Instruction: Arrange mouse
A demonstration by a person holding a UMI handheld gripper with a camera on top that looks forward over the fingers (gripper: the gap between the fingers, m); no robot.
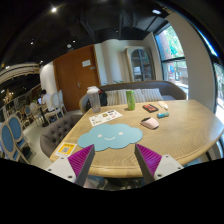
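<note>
The tool (106, 163) is held up with its fingers spread apart, nothing gripped between them. Just ahead, a cloud-shaped blue mat (110, 136) is laid on the wooden tabletop (185, 125). Further back, what looks like the mouse (150, 124) is seen, then a green bottle (130, 99). No readable writing can be made out.

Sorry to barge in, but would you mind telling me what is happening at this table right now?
A person is holding a handheld gripper above the near edge of a round wooden table. Its jaws are open and hold nothing. Just ahead of them lies a light blue cloud-shaped mat. Beyond that stand a green bottle and a few small items I cannot identify. No mouse can be made out with certainty, so the arranging looks not yet begun.
</note>
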